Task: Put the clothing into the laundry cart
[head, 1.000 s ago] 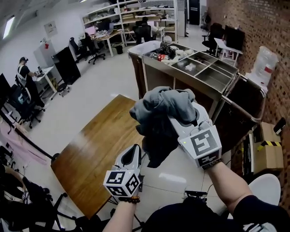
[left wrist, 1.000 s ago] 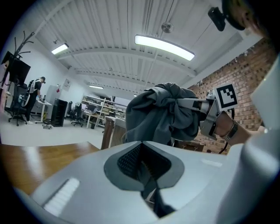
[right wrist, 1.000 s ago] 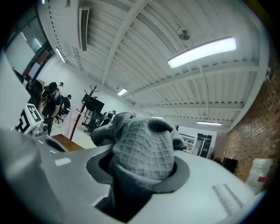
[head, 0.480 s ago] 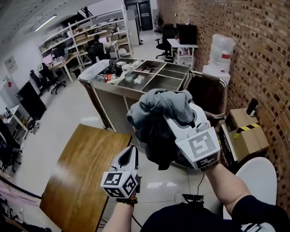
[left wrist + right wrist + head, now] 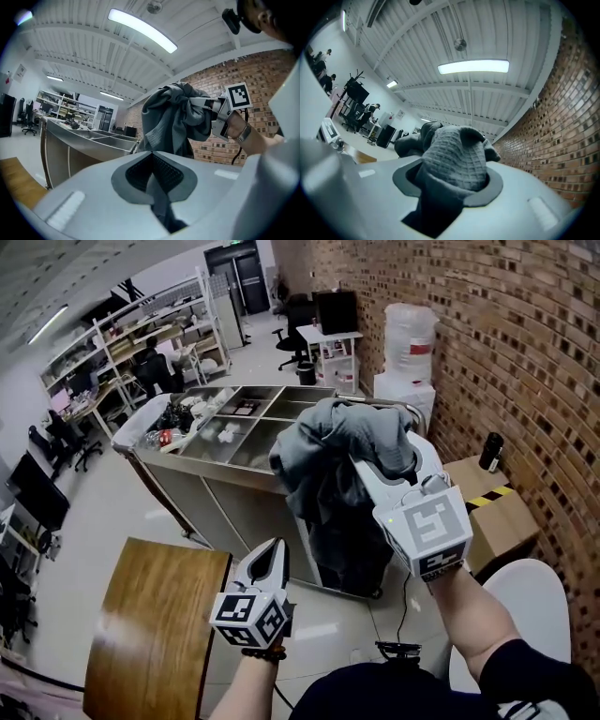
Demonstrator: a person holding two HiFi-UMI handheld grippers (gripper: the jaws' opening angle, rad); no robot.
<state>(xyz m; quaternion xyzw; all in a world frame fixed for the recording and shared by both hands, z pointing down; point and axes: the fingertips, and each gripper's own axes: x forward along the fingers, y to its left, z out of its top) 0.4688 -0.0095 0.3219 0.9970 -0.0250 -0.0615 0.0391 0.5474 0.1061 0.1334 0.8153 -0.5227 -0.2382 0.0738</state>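
Head view: right gripper [image 5: 373,461] fingers clamped on grey garment [image 5: 328,439] near laundry cart [image 5: 370,568]; drop-in not yet done; left gripper [image 5: 276,553] fingers closed, empty.

Bright, even light from ceiling tubes [image 5: 473,66] above the fingers [image 5: 534,206]; fisheye bends the edges, and the near fingers look perhaps soft.

clothing [image 5: 330,439] carried past wooden table [image 5: 155,634], now close by laundry cart [image 5: 239,501]
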